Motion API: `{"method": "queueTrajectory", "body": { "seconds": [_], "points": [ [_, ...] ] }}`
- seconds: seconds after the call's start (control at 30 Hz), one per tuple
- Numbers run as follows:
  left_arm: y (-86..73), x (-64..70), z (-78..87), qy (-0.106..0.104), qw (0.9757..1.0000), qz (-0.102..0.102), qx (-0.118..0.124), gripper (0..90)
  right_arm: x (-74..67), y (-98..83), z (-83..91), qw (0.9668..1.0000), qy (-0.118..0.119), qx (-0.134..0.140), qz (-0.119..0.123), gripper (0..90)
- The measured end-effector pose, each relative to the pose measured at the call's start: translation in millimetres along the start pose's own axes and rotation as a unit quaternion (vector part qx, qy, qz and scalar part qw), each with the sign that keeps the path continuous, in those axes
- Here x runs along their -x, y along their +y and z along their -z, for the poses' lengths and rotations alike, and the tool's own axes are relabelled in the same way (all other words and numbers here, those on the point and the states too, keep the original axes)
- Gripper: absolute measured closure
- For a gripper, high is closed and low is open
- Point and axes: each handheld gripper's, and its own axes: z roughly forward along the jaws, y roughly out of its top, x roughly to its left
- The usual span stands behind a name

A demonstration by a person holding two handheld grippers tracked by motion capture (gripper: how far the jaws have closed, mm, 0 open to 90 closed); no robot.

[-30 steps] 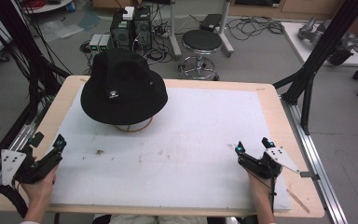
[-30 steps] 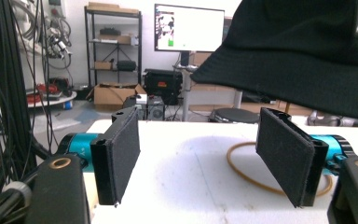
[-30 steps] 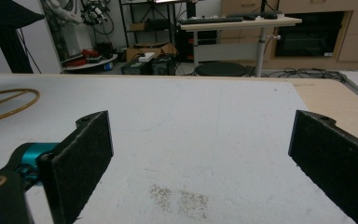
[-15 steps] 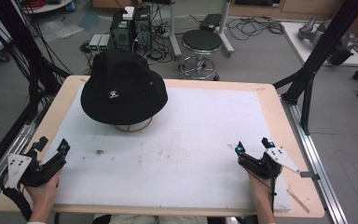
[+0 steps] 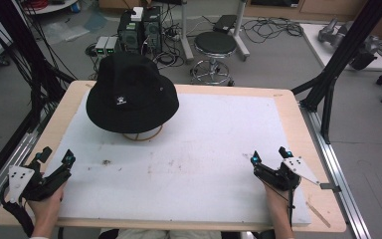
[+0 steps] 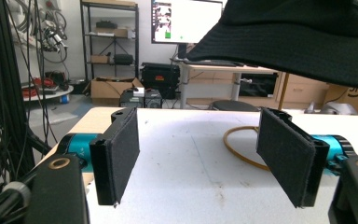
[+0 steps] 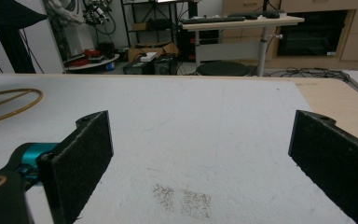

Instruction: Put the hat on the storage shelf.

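Black fabric bucket hat (image 5: 132, 92) sits on a thin tan wire ring stand (image 5: 143, 134), far-left of the white-topped wooden bench (image 5: 204, 149). Left hand-held gripper (image 5: 55, 158) and right hand-held gripper (image 5: 268, 155) near front corners, both w/ jaws wide apart, holding nothing.

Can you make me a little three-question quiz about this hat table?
1. True or false: the black hat lies flat on the white mat.
2. What does the hat sit on? A) a wooden ring stand B) a box C) a stool
3. Are the left tongs and the right tongs open or shut?

Key: 1. False, it is held up off the mat. 2. A. 3. Both open, holding nothing.
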Motion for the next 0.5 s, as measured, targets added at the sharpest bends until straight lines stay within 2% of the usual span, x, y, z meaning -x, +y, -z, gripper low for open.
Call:
{"method": "queueTrajectory", "body": {
  "seconds": [0.5],
  "points": [
    [-2.1,-2.5,0.5,0.001,1.0,0.01,-0.003,30.1,0.4,-0.3,-0.1,1.0,-0.001,-0.005,0.002,5.4]
  ]
}}
